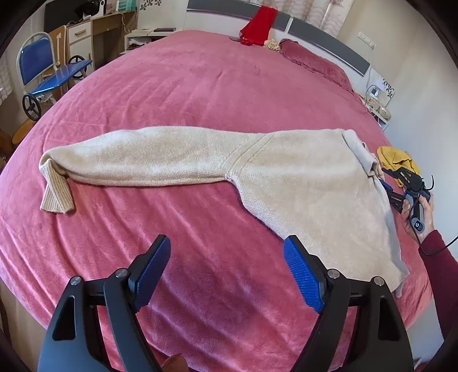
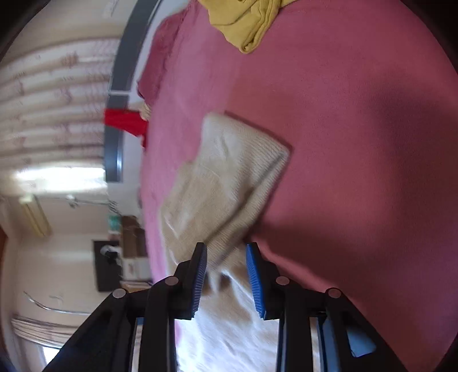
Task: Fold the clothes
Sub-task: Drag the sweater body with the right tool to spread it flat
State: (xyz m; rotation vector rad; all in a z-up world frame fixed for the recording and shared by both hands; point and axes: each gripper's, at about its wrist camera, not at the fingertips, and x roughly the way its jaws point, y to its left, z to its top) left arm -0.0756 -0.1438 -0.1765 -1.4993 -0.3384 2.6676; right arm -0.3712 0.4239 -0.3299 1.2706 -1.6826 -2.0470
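Note:
A cream knitted sweater (image 1: 300,183) lies flat on the pink bed cover (image 1: 200,85), with one long sleeve (image 1: 137,154) stretched to the left and its ribbed cuff (image 1: 55,191) folded under. My left gripper (image 1: 226,240) hangs open over bare cover, its right finger beside the sweater's near hem corner. My right gripper (image 1: 383,176), held in a hand, sits at the sweater's right edge near the collar. In the blurred, rolled right wrist view the right gripper (image 2: 226,246) has a gap between its pads, with the sweater (image 2: 229,160) lying between and beyond them.
A crumpled yellow garment (image 1: 395,160) lies on the bed just past the right gripper. A red garment (image 1: 257,25) hangs on the headboard beside a pink pillow (image 1: 315,63). A blue chair (image 1: 43,65) and desk stand left of the bed.

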